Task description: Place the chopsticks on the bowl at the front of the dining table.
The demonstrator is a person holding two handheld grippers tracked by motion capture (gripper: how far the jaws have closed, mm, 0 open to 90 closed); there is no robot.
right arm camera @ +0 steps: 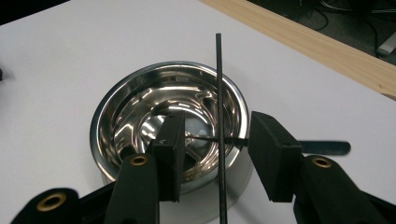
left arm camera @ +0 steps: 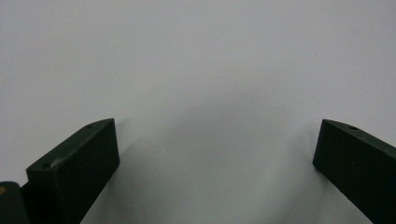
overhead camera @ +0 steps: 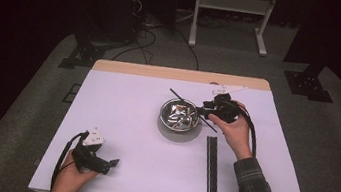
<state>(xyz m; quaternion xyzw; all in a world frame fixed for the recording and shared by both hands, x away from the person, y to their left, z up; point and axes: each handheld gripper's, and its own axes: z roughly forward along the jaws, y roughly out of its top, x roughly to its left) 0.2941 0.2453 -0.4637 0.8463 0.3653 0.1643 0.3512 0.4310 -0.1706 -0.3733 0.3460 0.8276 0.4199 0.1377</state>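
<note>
A shiny steel bowl (overhead camera: 178, 133) stands near the middle of the white table. A thin black rod (overhead camera: 176, 95) lies slanted across its right rim. My right gripper (overhead camera: 202, 111) is at the bowl's right side, held by a hand in a plaid sleeve. In the right gripper view the bowl (right arm camera: 100, 116) sits just beyond the jaws, and the rod (right arm camera: 218, 70) runs between them, touching neither. That gripper (right arm camera: 217, 140) is open. My left gripper (overhead camera: 111, 164) rests near the table's front left corner. It is open (left arm camera: 215, 149) over bare white tabletop with nothing between its jaws.
A long black bar (overhead camera: 211, 172) lies lengthwise on the table to the right of the bowl, reaching the front edge. A dark flat strip (right arm camera: 327, 148) shows beyond my right gripper's right jaw. The table's far edge is bare wood (overhead camera: 181, 75). A white stand (overhead camera: 232, 3) is on the floor behind.
</note>
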